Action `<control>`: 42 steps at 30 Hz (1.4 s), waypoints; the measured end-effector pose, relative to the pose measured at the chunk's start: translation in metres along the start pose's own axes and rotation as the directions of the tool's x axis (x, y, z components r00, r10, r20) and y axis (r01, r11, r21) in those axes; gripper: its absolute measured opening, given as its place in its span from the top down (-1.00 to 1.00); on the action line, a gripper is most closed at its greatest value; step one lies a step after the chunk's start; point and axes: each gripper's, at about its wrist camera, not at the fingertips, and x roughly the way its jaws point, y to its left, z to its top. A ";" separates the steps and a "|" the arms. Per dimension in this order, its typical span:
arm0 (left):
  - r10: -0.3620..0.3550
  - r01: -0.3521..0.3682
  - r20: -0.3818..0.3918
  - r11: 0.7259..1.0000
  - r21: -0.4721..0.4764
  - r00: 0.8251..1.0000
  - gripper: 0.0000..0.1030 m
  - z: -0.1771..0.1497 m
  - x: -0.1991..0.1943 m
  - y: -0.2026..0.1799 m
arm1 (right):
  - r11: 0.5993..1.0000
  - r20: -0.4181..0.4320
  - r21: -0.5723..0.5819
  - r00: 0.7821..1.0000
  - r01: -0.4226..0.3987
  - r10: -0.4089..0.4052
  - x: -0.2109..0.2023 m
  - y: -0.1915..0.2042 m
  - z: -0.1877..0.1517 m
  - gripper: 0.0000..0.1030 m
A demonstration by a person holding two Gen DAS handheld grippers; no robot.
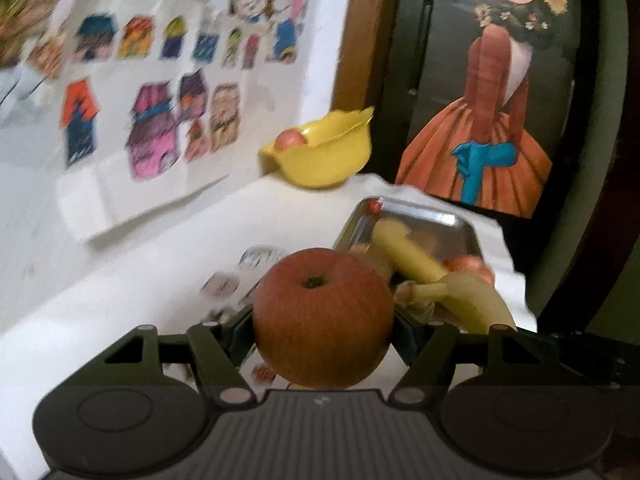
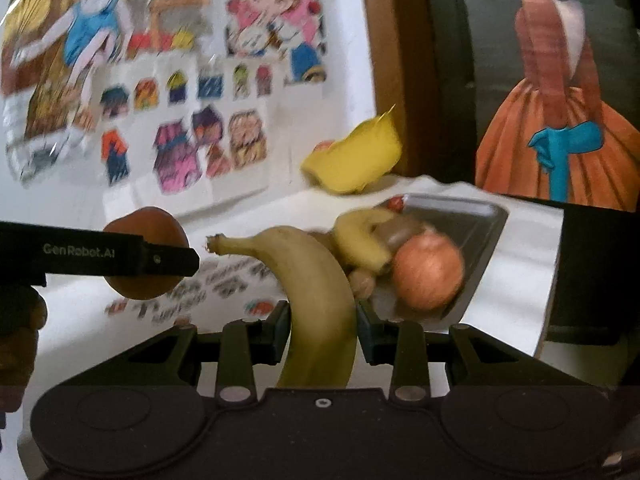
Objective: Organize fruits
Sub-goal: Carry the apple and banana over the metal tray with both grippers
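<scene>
White tabletop lies bare left of the tray; left gripper, marked "GenRobot.AI", clamps an apple, right gripper a banana.

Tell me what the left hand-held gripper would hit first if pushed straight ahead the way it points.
Holding the apple, the left hand-held gripper points at the metal tray of fruit; probably its near rim or the banana lying there. Depth is uncertain.

Soft, even daylight is filling both my views, casting hardly any shadows. Motion blur is smearing the wall drawings and the yellow bowl. Fisheye bending is curving the edges, and dark corners are closing in. The metal tray is glinting faintly.
</scene>
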 end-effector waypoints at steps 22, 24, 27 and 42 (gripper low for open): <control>-0.073 0.067 0.071 0.994 0.083 0.995 -0.41 0.072 0.114 -0.070 | 0.955 0.148 0.293 0.984 0.054 -0.101 0.077 -0.123 0.079 0.29; -0.079 0.073 0.056 0.993 0.097 0.995 -0.41 0.070 0.124 -0.076 | 0.943 0.132 0.327 0.986 0.056 -0.105 0.086 -0.129 0.078 0.29; -0.086 0.082 0.038 0.991 0.107 0.996 -0.41 0.065 0.135 -0.080 | 0.929 0.113 0.367 0.989 0.052 -0.100 0.096 -0.134 0.075 0.29; -0.085 0.086 -0.018 0.989 0.121 0.996 -0.41 0.058 0.157 -0.080 | 0.912 0.071 0.407 0.994 0.051 -0.088 0.118 -0.136 0.074 0.27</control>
